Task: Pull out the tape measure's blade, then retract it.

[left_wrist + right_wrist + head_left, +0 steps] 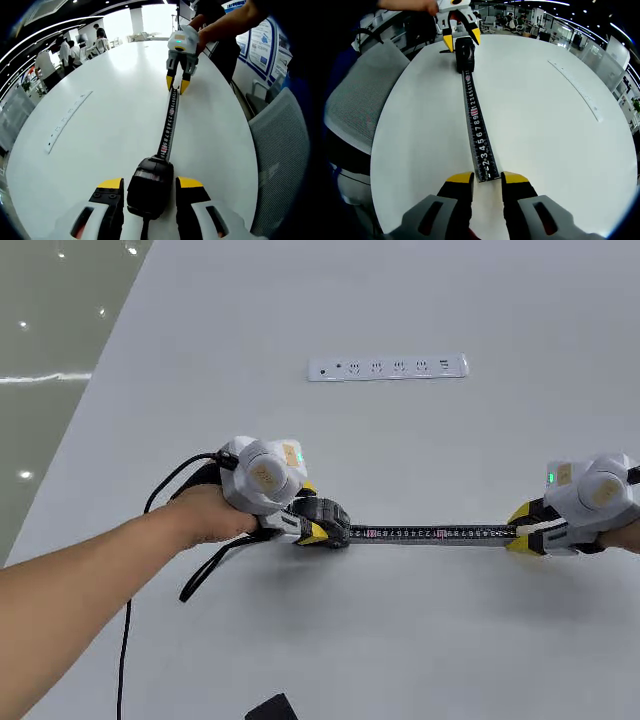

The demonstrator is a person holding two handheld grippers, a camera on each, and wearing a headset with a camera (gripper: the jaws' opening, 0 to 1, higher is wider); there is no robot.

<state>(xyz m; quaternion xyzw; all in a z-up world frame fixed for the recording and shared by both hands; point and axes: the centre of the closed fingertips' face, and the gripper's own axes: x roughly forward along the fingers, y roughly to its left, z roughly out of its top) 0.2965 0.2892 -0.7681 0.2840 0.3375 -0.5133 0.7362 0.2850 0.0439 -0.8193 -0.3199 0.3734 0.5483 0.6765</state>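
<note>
The black tape measure case point(322, 523) lies on the white table point(400, 460), and my left gripper point(312, 520) is shut on it; in the left gripper view the case point(150, 187) sits tight between the yellow-tipped fingers point(112, 184). Its dark blade point(432, 533) runs out flat along the table to the right. My right gripper point(524, 528) is closed on the blade's end; in the right gripper view the blade tip point(487, 172) sits between the fingertips point(461, 178). Each gripper faces the other: the right gripper point(177, 84), the left gripper point(461, 35).
A white power strip point(388, 367) lies farther back on the table. A black cable point(200, 575) trails from my left hand toward the near edge. A small dark object point(272, 708) sits at the near edge. A grey mesh chair point(280, 150) stands beside the table.
</note>
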